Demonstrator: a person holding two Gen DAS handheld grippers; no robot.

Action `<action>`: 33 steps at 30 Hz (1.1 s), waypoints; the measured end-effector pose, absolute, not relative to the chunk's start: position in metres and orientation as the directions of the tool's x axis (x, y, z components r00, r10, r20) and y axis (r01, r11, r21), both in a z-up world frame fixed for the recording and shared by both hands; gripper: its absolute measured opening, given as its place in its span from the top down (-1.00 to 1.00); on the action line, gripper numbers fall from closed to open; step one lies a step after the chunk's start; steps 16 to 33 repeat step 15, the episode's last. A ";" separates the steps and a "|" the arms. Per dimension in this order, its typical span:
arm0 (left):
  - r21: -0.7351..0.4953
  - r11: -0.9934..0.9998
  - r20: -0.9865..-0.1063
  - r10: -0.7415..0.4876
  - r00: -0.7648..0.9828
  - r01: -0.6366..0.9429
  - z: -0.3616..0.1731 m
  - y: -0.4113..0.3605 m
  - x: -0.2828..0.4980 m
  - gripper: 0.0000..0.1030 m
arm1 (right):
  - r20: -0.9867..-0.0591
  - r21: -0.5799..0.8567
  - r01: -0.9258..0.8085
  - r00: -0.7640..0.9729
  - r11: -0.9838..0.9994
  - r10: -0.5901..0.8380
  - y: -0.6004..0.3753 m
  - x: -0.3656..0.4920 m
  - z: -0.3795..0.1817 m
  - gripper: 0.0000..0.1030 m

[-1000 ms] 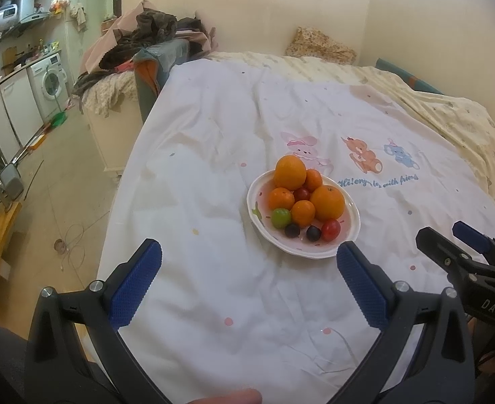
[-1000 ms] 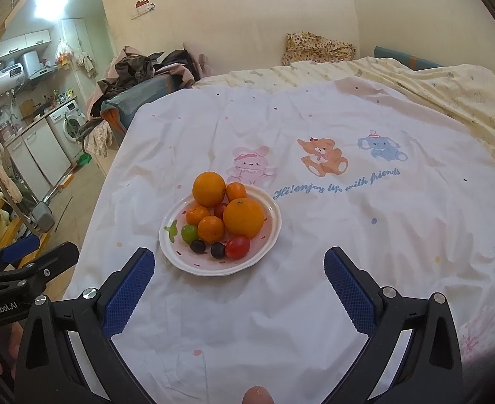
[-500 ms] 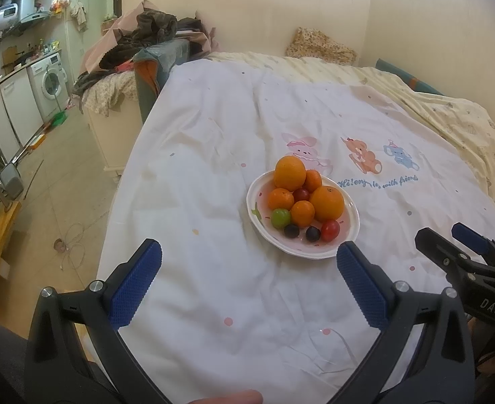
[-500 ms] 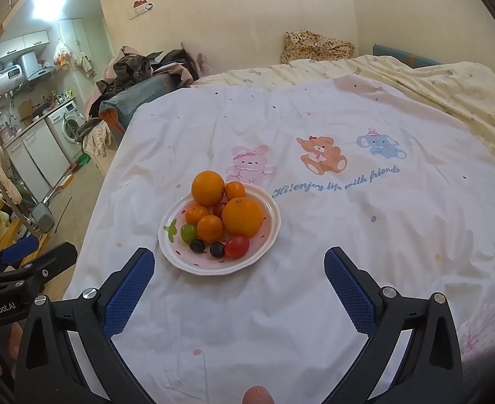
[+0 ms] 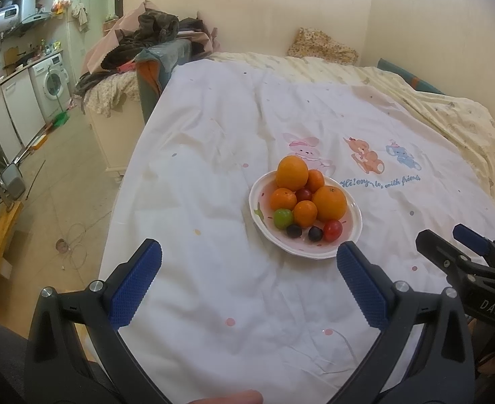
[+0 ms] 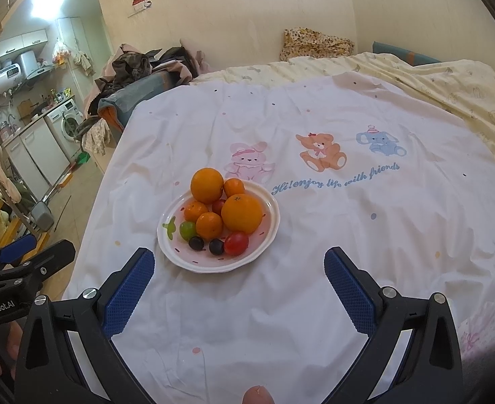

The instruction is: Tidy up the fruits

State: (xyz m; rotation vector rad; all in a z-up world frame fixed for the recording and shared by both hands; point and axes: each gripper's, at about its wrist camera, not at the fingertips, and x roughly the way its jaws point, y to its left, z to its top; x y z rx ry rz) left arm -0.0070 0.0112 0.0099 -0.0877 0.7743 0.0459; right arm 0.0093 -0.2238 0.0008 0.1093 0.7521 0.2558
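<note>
Resting on bed: white sheet (image 6: 314, 269) printed with cartoon rabbit, bear and elephant above blue script
Plate: white plate (image 6: 267, 235), scalloped rim, pink-speckled inside, flat on the sheet near its left edge
Plate, left view: same plate (image 5: 355, 235), ahead and slightly right of centre
Large fruit: two oranges, one (image 6: 207, 185) at the far rim, one (image 6: 242, 213) toward the right side
Small citrus: three tangerines; one (image 6: 234, 187) far, between the oranges, one (image 6: 196, 210) left, one (image 6: 209, 225) in the middle
Green fruit: single green grape (image 6: 187, 230), left of the middle tangerine, touching it
Dark fruit: two dark grapes (image 6: 206, 245) side by side at the near rim
Red fruit: cherry tomato (image 6: 236, 243) just right of the dark grapes; second reddish fruit partly hidden among the citrus
Left gripper (image 5: 247, 282): fingers (image 5: 136, 282) spread wide, blue pads, nothing between them, held short of the plate above the sheet
Right gripper (image 6: 239, 286): fingers (image 6: 348, 289) spread wide, nothing gripped, plate just beyond and left of the gap
Background: pile of clothes (image 5: 153, 40) past the bed corner; washing machine (image 5: 54, 82) in the kitchen area at far left
</note>
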 end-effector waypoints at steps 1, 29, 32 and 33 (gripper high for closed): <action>-0.063 0.995 -0.699 0.009 0.715 -0.073 0.010 0.012 -0.007 -0.99 | -0.661 0.188 -0.190 0.701 0.964 0.267 -0.224 0.009 0.000 -1.00; -0.067 0.995 -0.704 0.005 0.710 -0.073 0.008 0.011 -0.007 -0.99 | -0.662 0.187 -0.197 0.699 0.962 0.272 -0.222 0.007 -0.001 -1.00; -0.067 0.995 -0.704 0.005 0.710 -0.073 0.008 0.011 -0.007 -0.99 | -0.662 0.187 -0.197 0.699 0.962 0.272 -0.222 0.007 -0.001 -1.00; -0.067 0.995 -0.704 0.005 0.710 -0.073 0.008 0.011 -0.007 -0.99 | -0.662 0.187 -0.197 0.699 0.962 0.272 -0.222 0.007 -0.001 -1.00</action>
